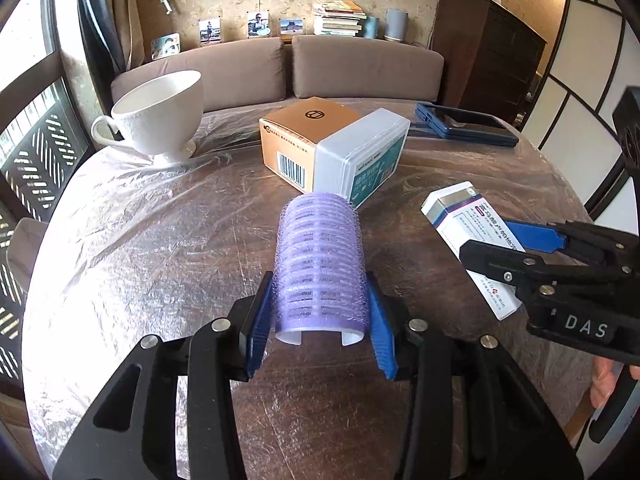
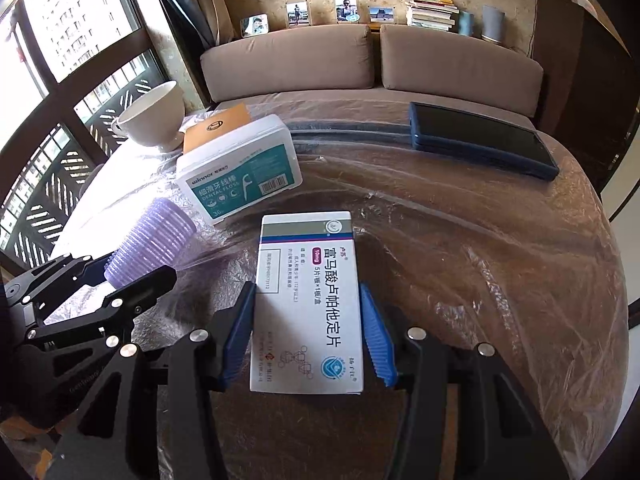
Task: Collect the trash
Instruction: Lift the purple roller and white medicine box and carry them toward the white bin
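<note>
A purple hair roller (image 1: 320,264) lies between the blue pads of my left gripper (image 1: 320,320), which is shut on it; the roller also shows in the right wrist view (image 2: 152,240). A white medicine box (image 2: 308,300) with Chinese print lies between the pads of my right gripper (image 2: 308,332), which is shut on it. In the left wrist view the medicine box (image 1: 468,236) and the right gripper (image 1: 508,244) appear at the right. Both sit low over the plastic-covered round table (image 1: 160,248).
A dental floss box (image 2: 240,164) leans on an orange carton (image 1: 296,132) at the table's middle. A white teacup (image 1: 160,112) stands far left. A dark blue case (image 2: 480,140) lies far right. A brown sofa (image 2: 360,60) is behind.
</note>
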Demonstrator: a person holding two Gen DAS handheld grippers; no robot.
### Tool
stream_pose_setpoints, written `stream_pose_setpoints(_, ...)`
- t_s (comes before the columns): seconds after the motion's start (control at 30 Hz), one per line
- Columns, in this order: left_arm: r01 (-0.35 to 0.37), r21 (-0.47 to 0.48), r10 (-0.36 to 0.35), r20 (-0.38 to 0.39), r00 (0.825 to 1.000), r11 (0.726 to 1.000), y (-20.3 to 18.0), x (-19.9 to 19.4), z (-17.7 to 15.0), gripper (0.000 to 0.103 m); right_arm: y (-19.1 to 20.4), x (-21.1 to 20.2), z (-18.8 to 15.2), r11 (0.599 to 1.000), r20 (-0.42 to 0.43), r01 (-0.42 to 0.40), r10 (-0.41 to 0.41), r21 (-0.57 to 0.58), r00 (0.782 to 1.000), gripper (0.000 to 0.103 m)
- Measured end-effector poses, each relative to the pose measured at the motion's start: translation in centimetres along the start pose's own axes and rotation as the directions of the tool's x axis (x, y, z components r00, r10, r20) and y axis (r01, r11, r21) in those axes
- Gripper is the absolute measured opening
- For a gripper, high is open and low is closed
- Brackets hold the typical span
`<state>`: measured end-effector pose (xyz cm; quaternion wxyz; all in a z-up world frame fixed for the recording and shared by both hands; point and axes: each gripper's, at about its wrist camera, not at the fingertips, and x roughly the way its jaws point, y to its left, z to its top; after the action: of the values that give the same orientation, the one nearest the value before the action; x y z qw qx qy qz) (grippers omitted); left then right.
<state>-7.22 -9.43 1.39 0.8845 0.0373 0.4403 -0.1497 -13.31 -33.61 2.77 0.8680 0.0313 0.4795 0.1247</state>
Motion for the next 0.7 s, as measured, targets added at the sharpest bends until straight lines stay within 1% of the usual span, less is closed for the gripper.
stream_pose_setpoints(0.47, 0.030, -0.086, -0.030, 0.006, 1.000, 0.996, -0.6, -2.2, -1.9, 0.045, 0.3, -3.0, -2.9, 0.999, 0.016, -0.034, 0.034, 0.003, 0.999, 0.050)
stream_pose_setpoints(0.7, 0.026, -0.096, -0.026, 0.000, 1.000, 0.995, -1.2, -2.9, -3.0, 0.045, 0.4, -4.0, -4.4, 0.999, 0.013, -0.037, 0.037, -0.003, 0.999, 0.050)
